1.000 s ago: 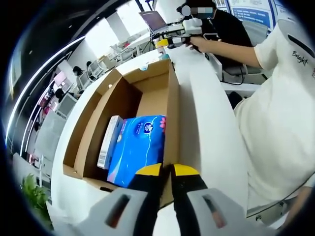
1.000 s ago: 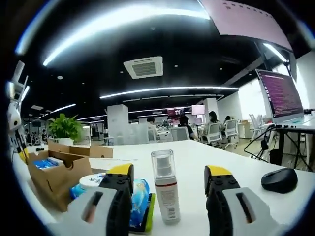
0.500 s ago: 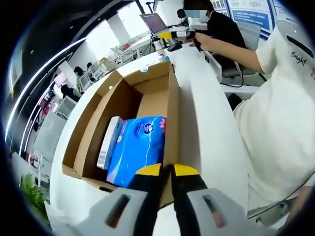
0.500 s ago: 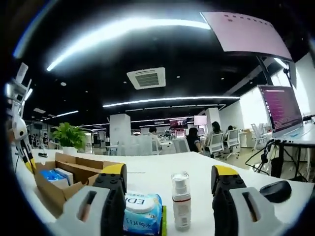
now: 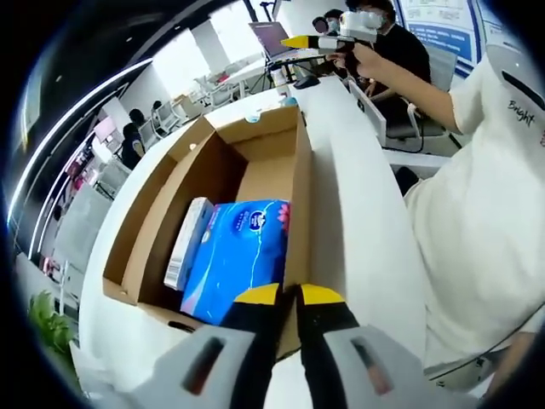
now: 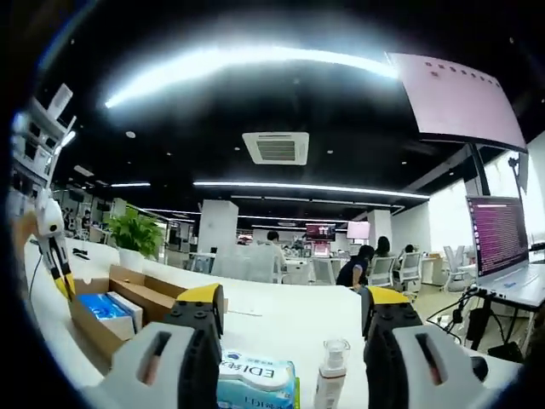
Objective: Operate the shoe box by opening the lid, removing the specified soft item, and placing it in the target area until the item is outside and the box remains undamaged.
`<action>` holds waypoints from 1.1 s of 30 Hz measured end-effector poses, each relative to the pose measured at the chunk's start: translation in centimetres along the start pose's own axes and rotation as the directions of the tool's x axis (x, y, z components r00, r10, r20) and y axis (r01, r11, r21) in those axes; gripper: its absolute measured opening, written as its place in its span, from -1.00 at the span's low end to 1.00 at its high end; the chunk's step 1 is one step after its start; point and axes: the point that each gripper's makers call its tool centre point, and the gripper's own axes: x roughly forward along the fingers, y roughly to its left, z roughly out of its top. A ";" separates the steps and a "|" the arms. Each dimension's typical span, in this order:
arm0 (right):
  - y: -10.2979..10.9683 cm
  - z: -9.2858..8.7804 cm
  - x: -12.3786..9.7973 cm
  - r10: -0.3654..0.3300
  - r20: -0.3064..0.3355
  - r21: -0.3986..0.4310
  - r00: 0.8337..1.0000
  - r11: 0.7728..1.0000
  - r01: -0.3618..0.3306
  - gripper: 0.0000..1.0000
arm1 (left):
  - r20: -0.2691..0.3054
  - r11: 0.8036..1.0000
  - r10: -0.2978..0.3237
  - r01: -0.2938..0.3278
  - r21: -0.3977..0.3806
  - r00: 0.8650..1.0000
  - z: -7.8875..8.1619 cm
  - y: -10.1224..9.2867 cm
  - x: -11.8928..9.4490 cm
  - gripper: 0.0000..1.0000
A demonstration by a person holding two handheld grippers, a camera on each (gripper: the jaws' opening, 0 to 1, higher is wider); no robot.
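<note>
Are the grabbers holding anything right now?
The left gripper pinches the cardboard box by its near wall edge. The right gripper is open, holding nothing.

- On your shirt [image 5: 490, 221], near the shoulder, you can read "Bright" in dark script.
- The wipes pack [image 6: 255, 382] between your right gripper's jaws carries "EDI" in blue letters; the smaller line under it is too blurred to read.
- The blue tissue pack [image 5: 237, 256] in the box [image 5: 298, 183] has a round dark logo with white lettering, too small for you to make out.
- The white carton [image 5: 188, 243] beside it bears print along its edge, unreadable.
- The laptop screen [image 6: 498, 239] at the right shows lines of text, illegible.
- The wall posters [image 5: 434, 19] hold text, illegible too.
</note>
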 end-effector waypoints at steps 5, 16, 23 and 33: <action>1.8 0.1 0.3 0.065 -0.025 -0.006 0.998 0.998 -0.065 0.22 | 0.024 1.000 0.010 -0.010 0.001 1.000 0.0 -0.1 -0.1 -0.87; 6.3 1.0 0.6 0.255 -0.007 0.021 0.967 0.967 -0.255 0.16 | -0.007 1.000 0.004 -0.004 -0.009 1.000 -0.9 -0.1 0.7 -0.84; 8.4 0.6 1.6 0.327 -0.069 -0.042 0.942 0.943 -0.331 0.17 | -0.043 1.000 0.009 -0.010 -0.018 0.999 -1.3 0.1 0.9 -0.81; 12.5 1.0 3.1 0.490 -0.113 -0.033 0.864 0.868 -0.496 0.16 | -0.083 1.000 0.018 -0.018 0.008 0.996 -1.2 0.1 0.8 -0.82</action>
